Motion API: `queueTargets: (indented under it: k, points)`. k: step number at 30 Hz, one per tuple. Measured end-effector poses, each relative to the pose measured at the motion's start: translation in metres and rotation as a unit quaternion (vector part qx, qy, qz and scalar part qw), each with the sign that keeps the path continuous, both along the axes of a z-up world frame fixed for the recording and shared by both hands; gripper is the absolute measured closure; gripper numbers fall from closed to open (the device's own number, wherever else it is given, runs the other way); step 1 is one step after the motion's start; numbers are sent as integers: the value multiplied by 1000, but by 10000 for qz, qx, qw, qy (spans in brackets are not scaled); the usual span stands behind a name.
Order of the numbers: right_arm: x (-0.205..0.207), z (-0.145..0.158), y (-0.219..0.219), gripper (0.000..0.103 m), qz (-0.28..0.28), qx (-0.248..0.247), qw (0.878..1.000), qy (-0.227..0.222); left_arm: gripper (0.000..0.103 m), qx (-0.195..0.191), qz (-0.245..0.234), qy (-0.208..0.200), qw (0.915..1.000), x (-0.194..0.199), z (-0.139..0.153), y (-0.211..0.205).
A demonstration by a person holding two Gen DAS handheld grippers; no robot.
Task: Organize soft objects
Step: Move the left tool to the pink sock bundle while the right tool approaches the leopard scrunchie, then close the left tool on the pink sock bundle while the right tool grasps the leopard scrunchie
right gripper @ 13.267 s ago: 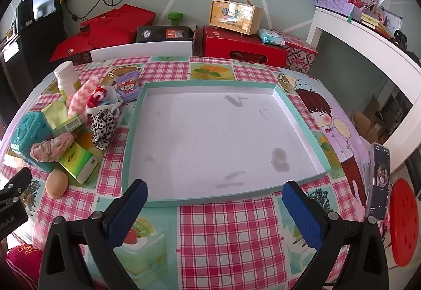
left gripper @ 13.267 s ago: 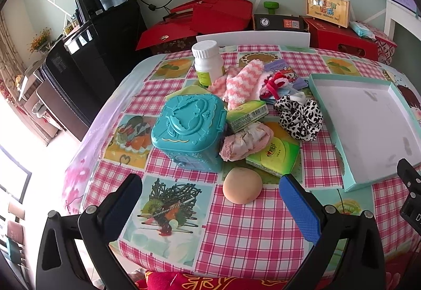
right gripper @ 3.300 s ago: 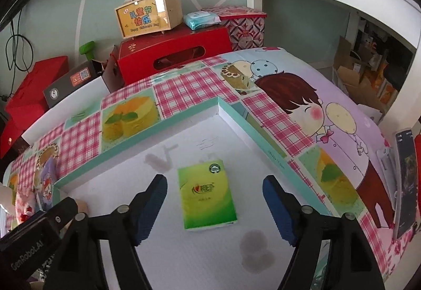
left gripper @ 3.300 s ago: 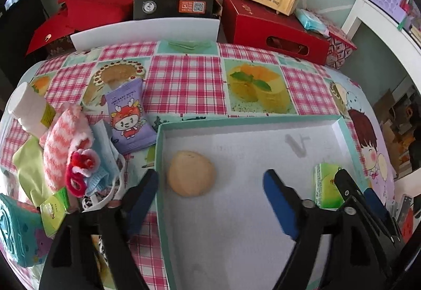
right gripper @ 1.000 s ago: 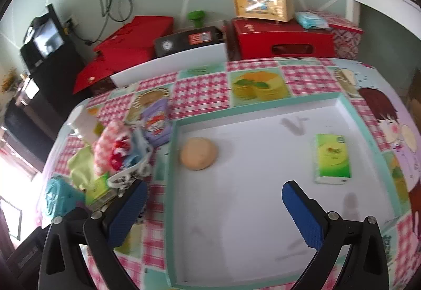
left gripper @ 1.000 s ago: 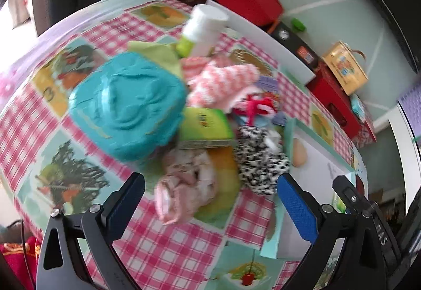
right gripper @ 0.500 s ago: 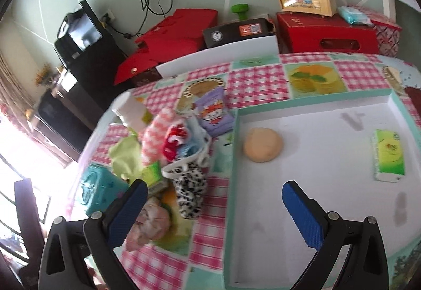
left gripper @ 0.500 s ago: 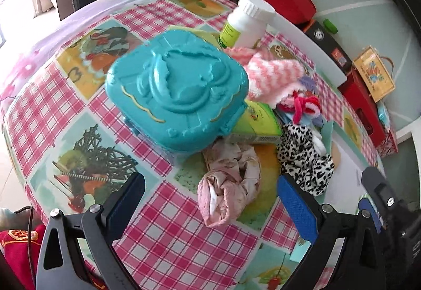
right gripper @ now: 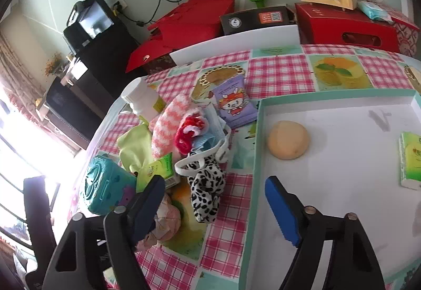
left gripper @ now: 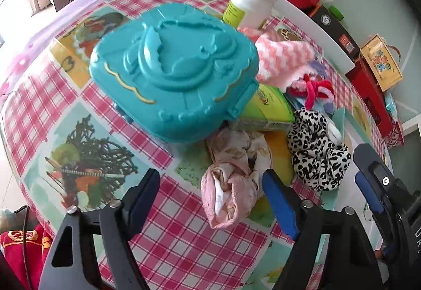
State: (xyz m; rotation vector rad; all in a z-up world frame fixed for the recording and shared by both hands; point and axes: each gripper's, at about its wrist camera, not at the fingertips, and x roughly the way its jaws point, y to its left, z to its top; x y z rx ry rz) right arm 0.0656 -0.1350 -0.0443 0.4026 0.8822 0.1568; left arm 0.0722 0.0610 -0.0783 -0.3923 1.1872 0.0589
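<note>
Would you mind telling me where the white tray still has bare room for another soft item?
The shallow white tray with a teal rim is mostly bare: free floor lies between the round tan bun and the green tissue pack, and across its near half. The checked tablecloth left of the rim is crowded around the leopard-print scrunchie.

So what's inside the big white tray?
The tray holds a round tan bun-shaped squishy near its left wall and a green tissue pack at the right. The gripper's fingers cover some of the tray's near floor.
</note>
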Motion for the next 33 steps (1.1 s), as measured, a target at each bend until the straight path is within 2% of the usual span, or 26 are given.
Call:
queueTargets:
  k: [5,13,28,33]
  points:
    - [0,4,10,30,251,-27,9996,-117,23,-33,10,0,10000,2,0,-1]
    - [6,-10,23,50,439,-290,9986,33,24,-52,27,56,10000,0,-3,1]
    - [14,-24,17,51,330,185,9990,243,24,-67,36,127,9999,3,-10,3]
    - [18,-29,16,51,272,172,9988,361,24,-65,38,130,9999,3,-10,3]
